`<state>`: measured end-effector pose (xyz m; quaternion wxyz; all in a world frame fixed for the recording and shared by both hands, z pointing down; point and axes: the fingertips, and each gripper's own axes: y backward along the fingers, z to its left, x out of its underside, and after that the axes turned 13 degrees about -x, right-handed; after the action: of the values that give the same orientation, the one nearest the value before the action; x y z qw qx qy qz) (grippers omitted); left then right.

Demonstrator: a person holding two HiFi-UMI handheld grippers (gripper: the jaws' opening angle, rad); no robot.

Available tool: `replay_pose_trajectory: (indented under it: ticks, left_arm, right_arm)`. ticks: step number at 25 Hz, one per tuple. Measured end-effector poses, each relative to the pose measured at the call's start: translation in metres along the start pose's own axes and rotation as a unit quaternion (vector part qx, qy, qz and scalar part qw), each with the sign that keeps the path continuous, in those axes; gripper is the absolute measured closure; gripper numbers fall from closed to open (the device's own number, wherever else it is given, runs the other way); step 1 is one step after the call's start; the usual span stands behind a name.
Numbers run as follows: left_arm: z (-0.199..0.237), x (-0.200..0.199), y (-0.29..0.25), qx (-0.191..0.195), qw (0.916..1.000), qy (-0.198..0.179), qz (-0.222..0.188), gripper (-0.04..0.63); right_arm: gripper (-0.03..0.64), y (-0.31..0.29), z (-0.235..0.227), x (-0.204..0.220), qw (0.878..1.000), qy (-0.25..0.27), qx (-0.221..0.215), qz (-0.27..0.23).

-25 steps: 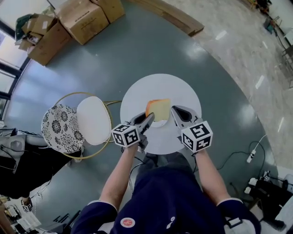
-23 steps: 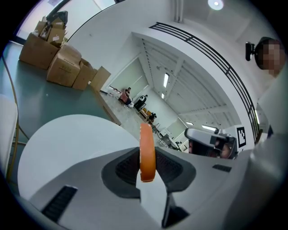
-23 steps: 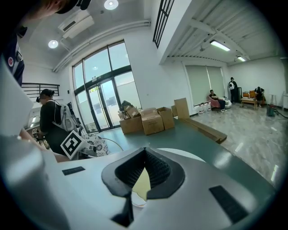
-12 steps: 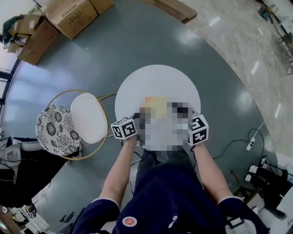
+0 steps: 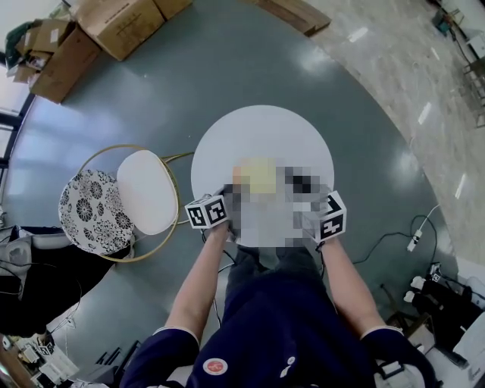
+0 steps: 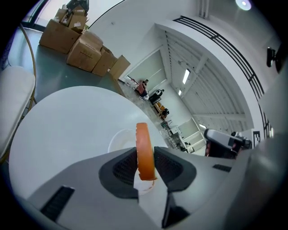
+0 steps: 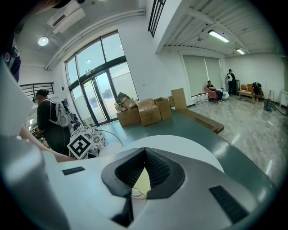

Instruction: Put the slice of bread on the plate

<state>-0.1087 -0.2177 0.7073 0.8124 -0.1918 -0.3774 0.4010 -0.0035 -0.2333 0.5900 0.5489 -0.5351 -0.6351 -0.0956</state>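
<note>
The left gripper (image 6: 145, 162) has its 2 jaws closed part-way on the bread (image 6: 143, 143), pads pressing on both faces. The slice stands on edge between them with its orange crust toward the camera. Just behind and below it, in the middle of the left gripper view, lies the white plate (image 6: 118, 140) on the round white table (image 5: 261, 129). Whether the slice's lower corner touches the plate cannot be told.

The right gripper (image 7: 145, 152) has its jaw tips together and holds nothing. Through the gap behind the tips the pale yellow face of the bread shows, close in front of it. In the head view both grippers sit at the lower edge of the table, left and right of the bread, which shows as a yellow patch just below the table's centre. That view does not show the jaw tips or the plate.

Around the table the floor is grey-green.
- A chair (image 5: 145, 191) with a white seat and a thin gold ring frame stands just left of the table, near the left gripper.
- A black-and-white patterned cushion (image 5: 91, 211) lies further left, against the chair.
- Several cardboard boxes (image 5: 114, 26) fill the upper left corner, well apart from the table.
- 1 long wooden plank (image 5: 292, 14) lies at the top edge.
- Cables (image 5: 413, 246) trail at the lower right.
- A person (image 7: 49, 121) with a backpack stands at the left of the right gripper view, before tall windows.
</note>
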Motion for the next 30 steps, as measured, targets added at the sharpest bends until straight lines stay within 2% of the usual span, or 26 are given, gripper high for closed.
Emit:
replay_pose_trajectory:
  ticks: [7, 15, 21, 25, 30]
  left_arm:
    - [0.012, -0.001, -0.001, -0.064, 0.9970, -0.042, -0.011, 0.477]
    - [0.030, 0.003, -0.003, -0.159, 0.9837, -0.084, -0.005, 0.445]
    - [0.035, 0.006, -0.003, -0.199, 0.9745, -0.103, -0.004, 0.440]
    - [0.035, 0.002, -0.004, -0.224, 0.9644, -0.140, -0.005, 0.440]
    - [0.034, -0.002, 0.000, -0.236, 0.9608, -0.146, -0.005, 0.440]
  right_arm:
    - [0.611, -0.002, 0.001, 0.003, 1.000, -0.002, -0.005, 0.000]
    - [0.611, 0.005, 0.000, 0.006, 1.000, -0.004, -0.008, 0.001]
    - [0.611, 0.011, -0.001, 0.009, 1.000, -0.004, -0.007, -0.001]
    - [0.611, 0.013, 0.001, 0.009, 1.000, -0.003, -0.008, -0.002]
    - [0.611, 0.019, 0.002, 0.004, 1.000, 0.003, -0.006, -0.004]
